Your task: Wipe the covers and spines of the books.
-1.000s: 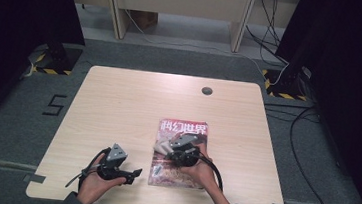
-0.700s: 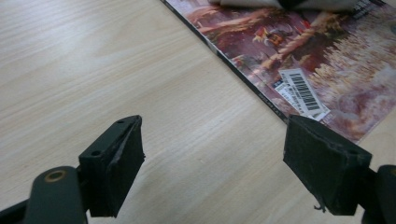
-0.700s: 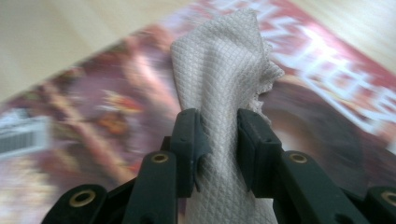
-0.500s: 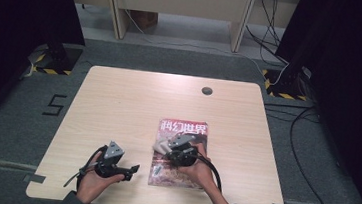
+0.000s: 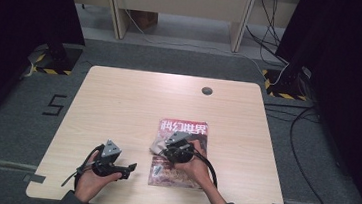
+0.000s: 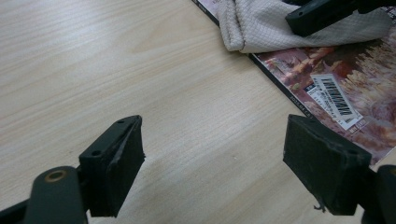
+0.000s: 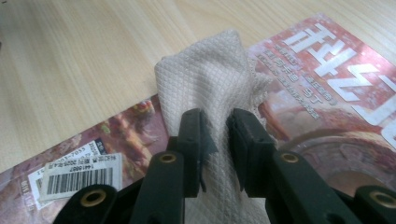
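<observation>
On near half of table (image 5: 119,101), magazine (image 5: 191,133) lies flat; right gripper (image 7: 215,140) pinches cloth (image 7: 205,79) bunched on cover, likely for wiping; left gripper (image 6: 212,154) spread wide over bare wood, left of magazine, idle

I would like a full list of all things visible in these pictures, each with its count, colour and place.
table: one, light wood, centre of the high view.
magazine: one, red cover with white title, on the table's near right part.
cloth: one, beige, quilted pattern, lying on the magazine's left edge.
barcode label: one, white, on the magazine cover.
cable grommet: one, grey, near the table's far edge.
left tongs: one, black, open over bare table, left of the magazine.
right tongs: one, black, shut on the cloth.
hands: two, at the table's near edge, one holding each tongs.
</observation>
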The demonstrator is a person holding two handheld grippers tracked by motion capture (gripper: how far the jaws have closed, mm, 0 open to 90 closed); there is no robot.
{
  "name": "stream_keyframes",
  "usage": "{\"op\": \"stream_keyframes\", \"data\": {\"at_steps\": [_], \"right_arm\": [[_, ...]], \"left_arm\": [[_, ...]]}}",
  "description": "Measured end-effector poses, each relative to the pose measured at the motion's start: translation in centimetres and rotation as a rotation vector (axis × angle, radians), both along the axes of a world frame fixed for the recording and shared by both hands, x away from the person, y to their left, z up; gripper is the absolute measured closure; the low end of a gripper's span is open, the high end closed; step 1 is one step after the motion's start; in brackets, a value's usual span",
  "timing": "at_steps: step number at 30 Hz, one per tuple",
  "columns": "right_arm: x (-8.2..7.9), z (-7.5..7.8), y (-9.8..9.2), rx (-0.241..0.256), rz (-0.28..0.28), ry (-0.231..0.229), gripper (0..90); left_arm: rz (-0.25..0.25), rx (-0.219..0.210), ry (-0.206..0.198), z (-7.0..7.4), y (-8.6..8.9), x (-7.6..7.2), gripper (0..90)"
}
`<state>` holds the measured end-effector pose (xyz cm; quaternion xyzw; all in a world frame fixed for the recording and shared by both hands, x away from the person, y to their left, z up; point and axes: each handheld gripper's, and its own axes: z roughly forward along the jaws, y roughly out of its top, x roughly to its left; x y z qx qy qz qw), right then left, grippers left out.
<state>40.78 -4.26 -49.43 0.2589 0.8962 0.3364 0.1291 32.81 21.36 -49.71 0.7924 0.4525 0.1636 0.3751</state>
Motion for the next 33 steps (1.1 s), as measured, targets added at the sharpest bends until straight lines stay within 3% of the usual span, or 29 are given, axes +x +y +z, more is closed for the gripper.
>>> {"op": "stream_keyframes", "data": {"at_steps": [5, 6, 7, 8, 10, 11, 12, 14, 16, 18, 23, 30, 32, 33], "right_arm": [[0.7, 0.0, -0.9, -0.010, -0.036, -0.002, 74.1], [1.3, 0.0, -1.9, -0.008, -0.081, -0.003, 73.8], [1.3, 0.0, -1.9, -0.008, -0.081, -0.003, 73.8], [1.9, 0.0, -2.9, 0.016, -0.118, 0.010, 73.4], [1.9, -0.1, -3.1, 0.038, -0.124, 0.029, 73.4], [1.3, -0.1, -2.6, 0.018, -0.103, 0.009, 73.3], [1.3, -0.1, -2.6, 0.018, -0.103, 0.009, 73.3], [-0.2, -0.1, -1.0, 0.011, -0.025, 0.012, 73.0], [-0.9, -0.1, -0.3, 0.004, 0.000, 0.008, 73.1], [-2.9, -0.1, 1.3, -0.002, 0.086, 0.007, 73.1], [-4.1, -0.1, 1.4, -0.001, 0.129, 0.010, 72.8], [-2.7, 0.0, -0.7, -0.001, 0.047, 0.019, 72.4], [-3.0, 0.0, -0.6, -0.009, 0.060, 0.007, 72.6], [-4.0, -0.1, 0.0, -0.007, 0.097, 0.011, 72.6]], "left_arm": [[0.007, 0.000, 0.002, 0.0, 0.1, 0.0, 19.6], [0.008, -0.001, 0.001, 0.0, 0.1, 0.0, 19.6], [0.009, -0.001, 0.000, 0.0, 0.1, 0.0, 19.6], [0.010, -0.002, 0.000, 0.0, 0.2, 0.0, 19.6], [0.019, -0.005, -0.005, 0.1, 0.2, 0.0, 19.6], [0.024, -0.003, -0.009, 0.1, 0.3, 0.1, 19.6], [0.024, -0.003, -0.009, 0.1, 0.3, 0.1, 19.6], [0.039, -0.007, -0.014, 0.1, 0.4, 0.1, 19.6], [0.058, -0.012, -0.021, 0.2, 0.7, 0.0, 19.6], [0.078, -0.015, -0.027, 0.3, 1.0, 0.1, 19.6], [0.110, -0.031, -0.028, 0.4, 1.5, 0.2, 19.6], [0.135, -0.041, -0.043, 0.5, 1.8, 0.2, 19.6], [0.149, -0.044, -0.048, 0.5, 1.9, 0.3, 19.6], [0.157, -0.046, -0.054, 0.5, 2.0, 0.3, 19.6]]}}
